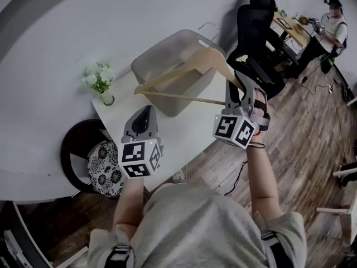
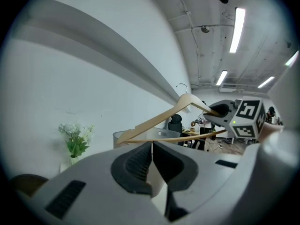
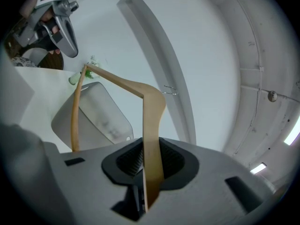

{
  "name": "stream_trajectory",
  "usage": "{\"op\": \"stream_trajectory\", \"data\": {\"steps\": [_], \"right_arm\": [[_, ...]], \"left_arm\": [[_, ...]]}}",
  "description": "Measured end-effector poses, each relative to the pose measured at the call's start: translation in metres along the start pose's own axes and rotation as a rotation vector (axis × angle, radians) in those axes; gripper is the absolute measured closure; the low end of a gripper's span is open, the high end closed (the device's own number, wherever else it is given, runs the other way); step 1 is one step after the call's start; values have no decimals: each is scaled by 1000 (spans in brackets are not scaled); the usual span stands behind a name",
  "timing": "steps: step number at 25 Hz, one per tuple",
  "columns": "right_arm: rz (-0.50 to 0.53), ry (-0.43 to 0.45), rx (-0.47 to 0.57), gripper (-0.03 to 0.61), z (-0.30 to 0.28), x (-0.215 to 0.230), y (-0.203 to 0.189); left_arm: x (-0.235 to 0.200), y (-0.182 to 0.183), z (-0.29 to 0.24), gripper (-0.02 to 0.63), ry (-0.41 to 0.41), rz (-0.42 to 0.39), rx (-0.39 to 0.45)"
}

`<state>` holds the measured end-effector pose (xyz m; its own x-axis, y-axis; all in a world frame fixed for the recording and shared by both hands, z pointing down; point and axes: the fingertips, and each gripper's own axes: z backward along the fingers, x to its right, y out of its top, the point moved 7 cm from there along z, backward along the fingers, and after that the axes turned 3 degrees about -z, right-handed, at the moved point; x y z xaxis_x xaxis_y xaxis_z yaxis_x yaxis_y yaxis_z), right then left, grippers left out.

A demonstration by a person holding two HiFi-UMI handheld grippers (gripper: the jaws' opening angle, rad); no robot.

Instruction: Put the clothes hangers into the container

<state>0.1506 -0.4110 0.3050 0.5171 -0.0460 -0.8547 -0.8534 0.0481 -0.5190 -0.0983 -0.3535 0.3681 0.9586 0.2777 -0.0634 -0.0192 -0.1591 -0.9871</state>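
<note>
Right hand-held gripper (image 1: 240, 82): clamped on one end of a wooden hanger (image 1: 178, 68). In the right gripper view the wooden arm runs straight between the pads and both press on it.

Left hand-held gripper (image 1: 146, 113): jaws closed together, with nothing between them. It hovers over the white surface (image 1: 117, 116), in front of the container and apart from the hanger.

Hanger: held in the air over the open top of the grey container (image 1: 167, 54), lying roughly flat. Its free end reaches across towards the container's left rim and the metal hook points to the wall. Not inside the container. Can't tell whether the lower bar touches the rim.

Container: stands on the surface close to the wall, and looks empty from the head view.

Other items:
- A vase of white flowers (image 1: 99, 77) at the surface's left corner, near the container.
- A round stool with a patterned cushion (image 1: 106, 161) on the floor beside the surface.
- A black office chair (image 1: 254, 27) to the right of the container.
- A person (image 1: 334, 24) sitting at a desk far right.
</note>
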Motion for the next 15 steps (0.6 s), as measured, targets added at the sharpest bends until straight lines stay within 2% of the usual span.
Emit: {"op": "stream_trajectory", "data": {"steps": [15], "right_arm": [[20,-55,-29,494,-66,30,-9]], "left_arm": [[-38,31,-75,603,36,-50,-18]]}}
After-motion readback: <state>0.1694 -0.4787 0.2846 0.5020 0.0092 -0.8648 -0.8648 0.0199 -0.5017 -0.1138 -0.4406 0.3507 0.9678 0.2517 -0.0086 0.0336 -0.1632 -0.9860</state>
